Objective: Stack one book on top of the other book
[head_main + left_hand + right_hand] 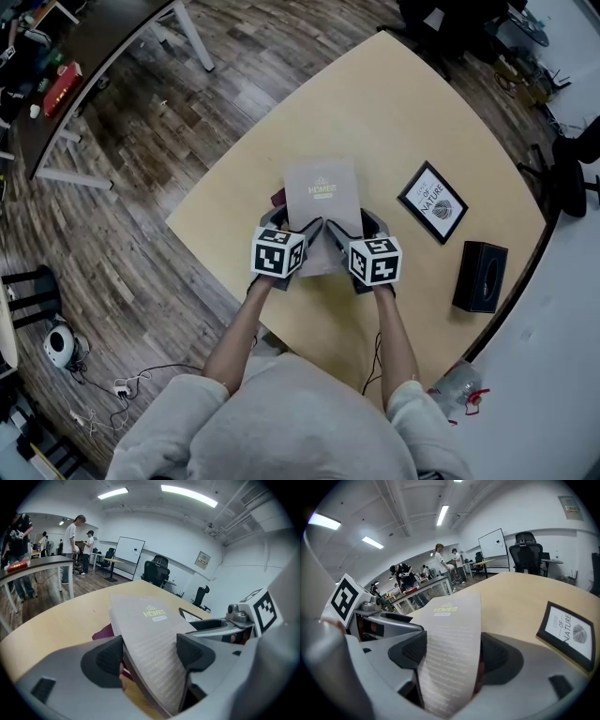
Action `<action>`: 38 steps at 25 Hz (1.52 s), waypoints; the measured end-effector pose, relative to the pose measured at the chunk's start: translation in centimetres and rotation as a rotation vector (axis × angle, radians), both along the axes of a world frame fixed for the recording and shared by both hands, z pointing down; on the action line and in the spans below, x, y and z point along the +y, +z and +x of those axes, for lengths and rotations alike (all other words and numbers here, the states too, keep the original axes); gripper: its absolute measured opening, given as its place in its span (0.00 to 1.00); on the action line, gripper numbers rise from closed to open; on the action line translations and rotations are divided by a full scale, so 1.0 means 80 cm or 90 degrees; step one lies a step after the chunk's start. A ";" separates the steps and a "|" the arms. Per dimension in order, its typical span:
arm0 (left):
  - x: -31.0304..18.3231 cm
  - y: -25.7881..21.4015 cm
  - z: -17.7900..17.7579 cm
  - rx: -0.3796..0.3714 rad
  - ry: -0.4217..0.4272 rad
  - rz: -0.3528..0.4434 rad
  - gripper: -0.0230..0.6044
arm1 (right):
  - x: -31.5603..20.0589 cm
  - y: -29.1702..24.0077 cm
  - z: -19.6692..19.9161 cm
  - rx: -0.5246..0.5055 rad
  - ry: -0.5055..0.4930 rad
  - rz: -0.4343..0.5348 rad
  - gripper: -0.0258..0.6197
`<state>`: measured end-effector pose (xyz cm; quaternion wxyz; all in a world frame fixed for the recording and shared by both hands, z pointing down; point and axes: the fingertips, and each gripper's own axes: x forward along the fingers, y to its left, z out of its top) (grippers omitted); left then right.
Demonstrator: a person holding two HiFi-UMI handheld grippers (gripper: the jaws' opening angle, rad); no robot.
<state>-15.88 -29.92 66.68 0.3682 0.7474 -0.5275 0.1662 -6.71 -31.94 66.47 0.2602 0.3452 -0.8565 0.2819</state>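
Grey book [323, 199]: long axis away from person [281, 422], title end far; left claw [150, 654], right claw [451, 656] clamp near corners.

Left gripper [292, 225], right gripper [354, 227]: grey shells, dark ribbed pads [108, 657], white cubes [278, 251] with black square markers. Person wears light grey sweatshirt [281, 422], sleeves [164, 412] pushed up.

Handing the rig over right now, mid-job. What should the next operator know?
Left gripper: shut on the near edge of the grey book.
Right gripper: shut on the same edge, beside it.
Maroon book: on the table, mostly hidden under the grey book, a corner showing at its left.
Done: grey book is over the maroon one; whether it rests fully cannot be told.
Left: settle it square, then open both grippers.
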 end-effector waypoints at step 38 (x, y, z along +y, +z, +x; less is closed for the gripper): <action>0.034 -0.109 -0.026 -0.056 -0.009 0.132 0.49 | 0.014 -0.114 0.039 -0.015 0.052 0.169 0.41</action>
